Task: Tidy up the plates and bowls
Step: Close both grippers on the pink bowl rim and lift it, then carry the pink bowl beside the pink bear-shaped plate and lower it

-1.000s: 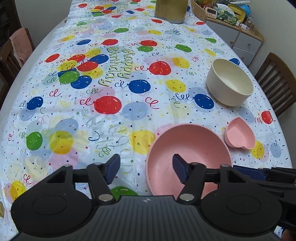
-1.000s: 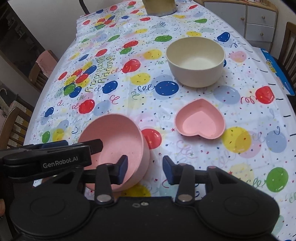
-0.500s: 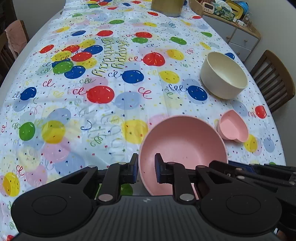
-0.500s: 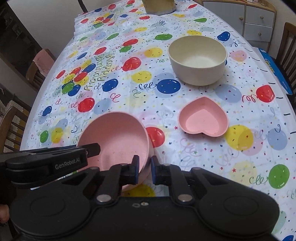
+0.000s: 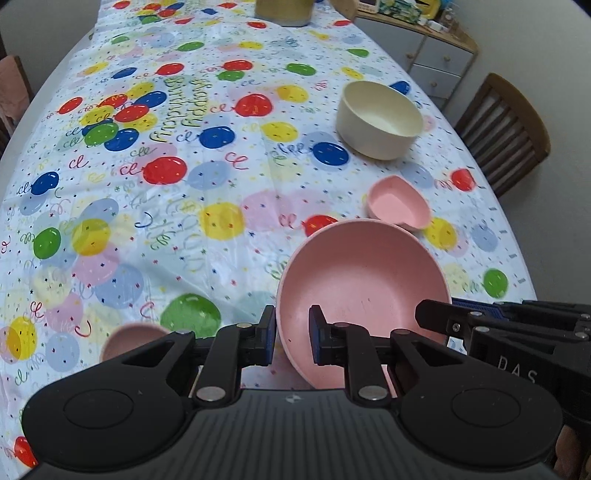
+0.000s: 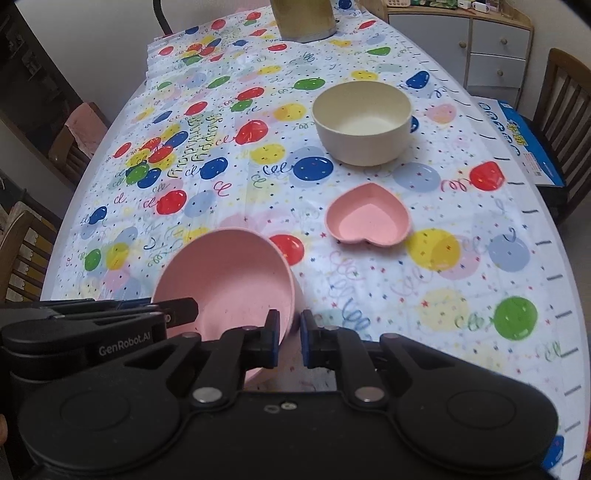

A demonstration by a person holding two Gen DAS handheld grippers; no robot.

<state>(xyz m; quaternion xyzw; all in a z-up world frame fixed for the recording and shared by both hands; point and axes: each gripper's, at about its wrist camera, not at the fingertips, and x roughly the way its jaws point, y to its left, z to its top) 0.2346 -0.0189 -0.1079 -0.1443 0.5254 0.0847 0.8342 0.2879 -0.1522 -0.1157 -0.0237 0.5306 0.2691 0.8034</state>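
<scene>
A large pink bowl [image 5: 364, 280] is held tilted above the table by both grippers. My left gripper [image 5: 291, 338] is shut on its left rim. My right gripper [image 6: 288, 341] is shut on its right rim; the bowl also shows in the right wrist view [image 6: 225, 284]. A pink heart-shaped dish [image 5: 399, 203] lies just beyond it, also in the right wrist view [image 6: 369, 218]. A cream bowl [image 5: 380, 118] stands farther back, also in the right wrist view [image 6: 362, 120]. A pink round shape [image 5: 129, 338] shows on the table at the left, under the left gripper.
The table wears a balloon-print cloth [image 5: 166, 206]. A tan container [image 6: 303, 18] stands at the far end. Wooden chairs [image 5: 506, 129] flank the right side, a blue box [image 6: 524, 144] lies on one. A cabinet [image 6: 491, 40] is behind.
Both grippers closed on the pink bowl's rim, then lifted and tilted it off the table; a pink round shape now shows on the table below.
</scene>
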